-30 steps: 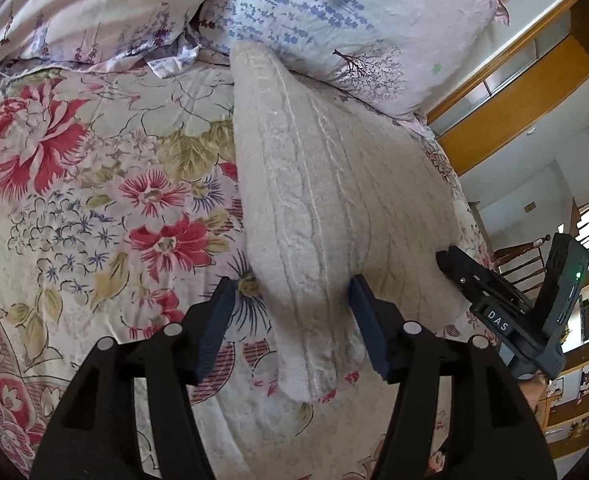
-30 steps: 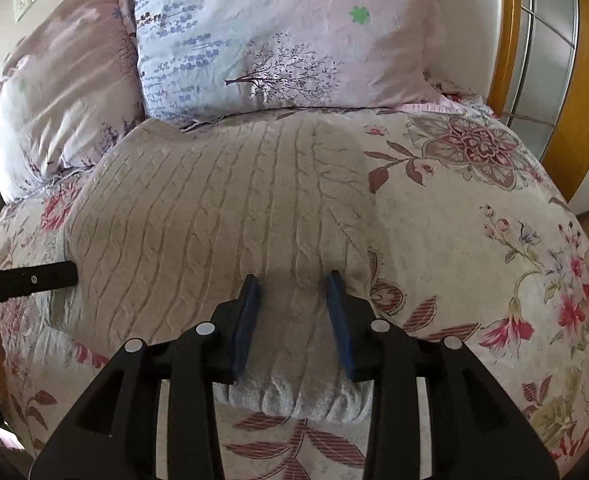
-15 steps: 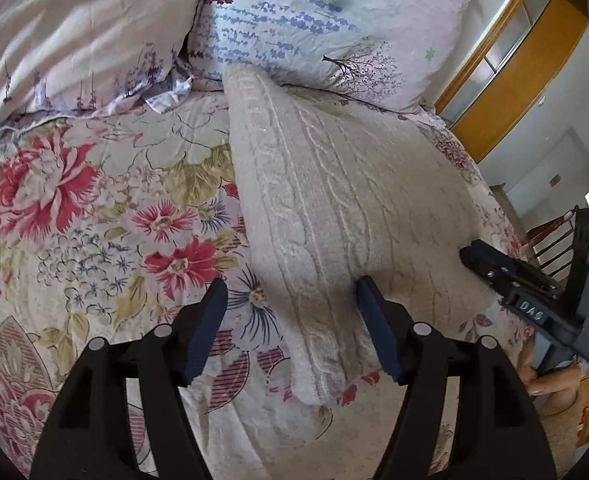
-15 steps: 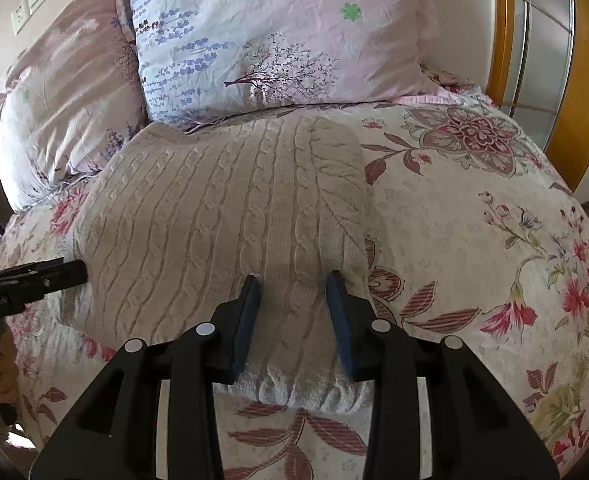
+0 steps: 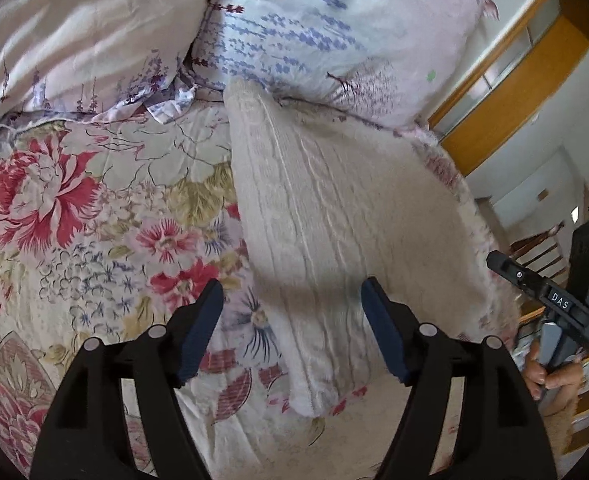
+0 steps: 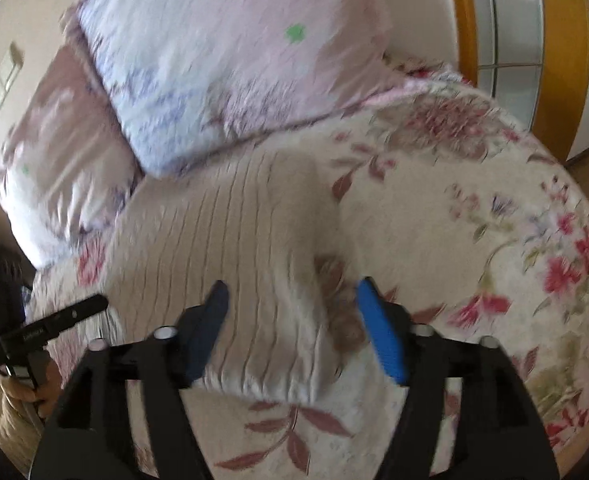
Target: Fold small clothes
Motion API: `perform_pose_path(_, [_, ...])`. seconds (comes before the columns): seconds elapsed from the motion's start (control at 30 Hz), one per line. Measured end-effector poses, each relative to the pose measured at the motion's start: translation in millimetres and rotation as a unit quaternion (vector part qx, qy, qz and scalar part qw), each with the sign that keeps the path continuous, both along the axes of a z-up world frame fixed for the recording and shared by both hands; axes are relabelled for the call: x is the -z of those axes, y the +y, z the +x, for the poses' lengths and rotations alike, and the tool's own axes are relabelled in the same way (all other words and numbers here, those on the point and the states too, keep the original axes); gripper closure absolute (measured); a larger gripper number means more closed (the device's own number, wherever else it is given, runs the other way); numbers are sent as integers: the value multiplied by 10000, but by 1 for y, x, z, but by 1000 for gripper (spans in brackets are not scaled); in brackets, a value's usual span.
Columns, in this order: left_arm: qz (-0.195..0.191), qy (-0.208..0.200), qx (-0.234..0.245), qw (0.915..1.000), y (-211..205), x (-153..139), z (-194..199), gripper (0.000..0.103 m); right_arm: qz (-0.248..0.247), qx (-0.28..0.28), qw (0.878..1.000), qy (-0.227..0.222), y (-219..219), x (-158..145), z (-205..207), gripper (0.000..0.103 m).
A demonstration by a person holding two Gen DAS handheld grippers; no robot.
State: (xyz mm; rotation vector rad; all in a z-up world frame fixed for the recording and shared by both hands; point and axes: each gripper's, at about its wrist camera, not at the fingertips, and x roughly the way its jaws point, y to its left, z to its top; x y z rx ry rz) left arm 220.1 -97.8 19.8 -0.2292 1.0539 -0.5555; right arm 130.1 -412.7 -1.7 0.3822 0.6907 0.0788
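Sweater [image 5: 334, 216] is a cream cable knit, folded into a thick pad on the floral bedspread [image 5: 94, 200], far end against the pillows [image 5: 334, 32]. Judging by the knit: soft, bulky, springy, not slippery, light enough but it will sag and unfold if lifted by one layer. Best hold looks like the stacked near edge or a corner, pinching all layers, one gripper per side. Left gripper [image 5: 290, 332]: jaws wide, just been opening, nothing clamped; the near left corner of the sweater lies below and between the fingers, pads not pressing on it. Right gripper [image 6: 290, 332]: jaws also wide, just sprang open; near right corner of the sweater sits between the fingers, no contact visible, though that view is motion-blurred. Each gripper shows up at the edge of the other's view, so they flank the near edge. The sweater rests free on the bed.
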Motion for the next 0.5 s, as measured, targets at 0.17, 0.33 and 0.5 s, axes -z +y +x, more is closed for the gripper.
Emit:
perform_pose_path(0.17, [-412,421,-18,9983,5,5,21,31,757,-286,9966,146,-17,-3,30,26])
perform_pose_path(0.33, [-878,843,-82,9925,5,15,40,31,1511,-444,9858,584,-29,14,64,26])
perform_pose_path(0.5, [-1114,1050,-67,9882,0,23,54,31,2064,-465,9735,872,-44,34,87,26])
